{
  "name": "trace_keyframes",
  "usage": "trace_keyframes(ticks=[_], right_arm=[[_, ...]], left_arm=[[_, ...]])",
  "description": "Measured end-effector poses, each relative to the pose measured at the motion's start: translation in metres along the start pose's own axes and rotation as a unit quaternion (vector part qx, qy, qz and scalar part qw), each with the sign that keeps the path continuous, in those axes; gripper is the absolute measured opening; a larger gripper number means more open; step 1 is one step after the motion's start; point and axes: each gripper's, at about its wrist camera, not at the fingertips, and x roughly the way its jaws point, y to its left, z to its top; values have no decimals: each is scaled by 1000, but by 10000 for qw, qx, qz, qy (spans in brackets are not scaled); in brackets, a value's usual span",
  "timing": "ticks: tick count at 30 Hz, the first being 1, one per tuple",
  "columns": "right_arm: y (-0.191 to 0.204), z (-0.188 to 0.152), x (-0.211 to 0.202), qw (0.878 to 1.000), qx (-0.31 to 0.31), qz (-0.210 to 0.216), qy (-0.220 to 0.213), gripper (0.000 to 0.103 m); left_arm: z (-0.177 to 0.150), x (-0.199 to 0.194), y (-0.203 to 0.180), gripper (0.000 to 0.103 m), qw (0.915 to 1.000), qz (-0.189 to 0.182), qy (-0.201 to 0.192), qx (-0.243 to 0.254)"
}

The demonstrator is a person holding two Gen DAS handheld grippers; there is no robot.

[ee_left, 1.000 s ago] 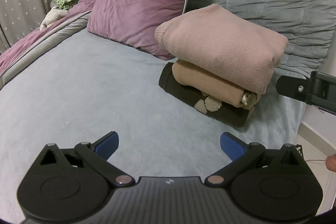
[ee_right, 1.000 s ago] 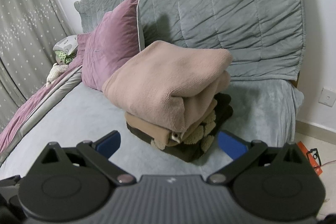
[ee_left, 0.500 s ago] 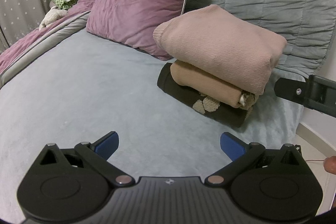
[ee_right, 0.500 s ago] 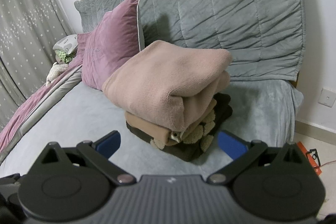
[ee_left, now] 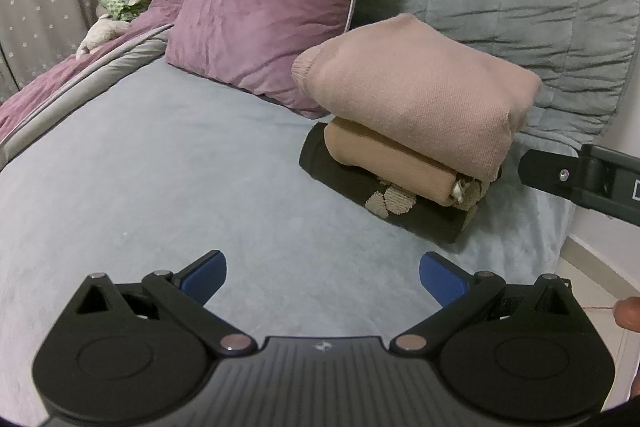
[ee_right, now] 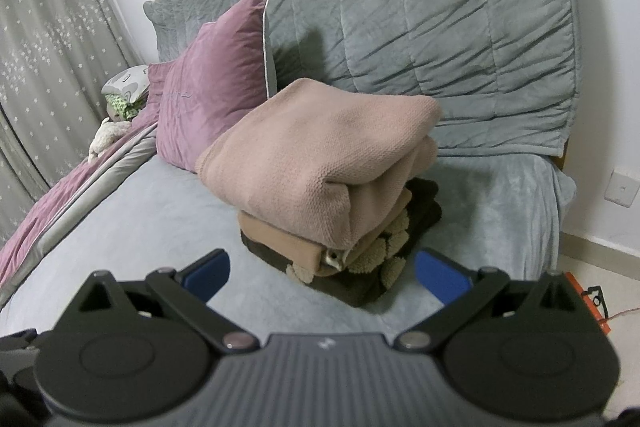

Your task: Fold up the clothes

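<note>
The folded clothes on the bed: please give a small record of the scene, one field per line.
surface: grey bed cover
stack top: pink knit sweater
stack middle: tan garment
stack bottom: dark patterned garment
beside stack: purple pillow
left hand-held gripper: open, empty
right hand-held gripper: open, empty
loose clothes in view: none

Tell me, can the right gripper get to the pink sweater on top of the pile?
Probably yes. The right gripper is open and points at the pink sweater, which tops the pile, with only bare bed between them.
</note>
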Motion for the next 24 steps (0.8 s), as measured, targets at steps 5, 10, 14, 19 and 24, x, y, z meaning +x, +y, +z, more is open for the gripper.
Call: trace_keyframes(ticks=[5, 10, 14, 19, 24], right_arm=[[7, -1, -13, 9997, -211, 111, -68, 103], [15, -4, -36, 9984, -467, 242, -212, 103], [20, -13, -56, 9966, -690, 368, -272, 103], [19, -26, -76, 9942, -905, 493, -300, 103], [19, -38, -89, 9926, -1042, 570, -272, 103]], left_arm=[[-11, -21, 5, 103, 9995, 35, -213, -223], [-27, -45, 8, 103, 9984, 37, -409, -398], [-46, -62, 10, 103, 9974, 19, -483, -531], [-66, -82, 11, 103, 9962, 68, -581, -647], [-77, -92, 11, 103, 9958, 32, -600, -696]])
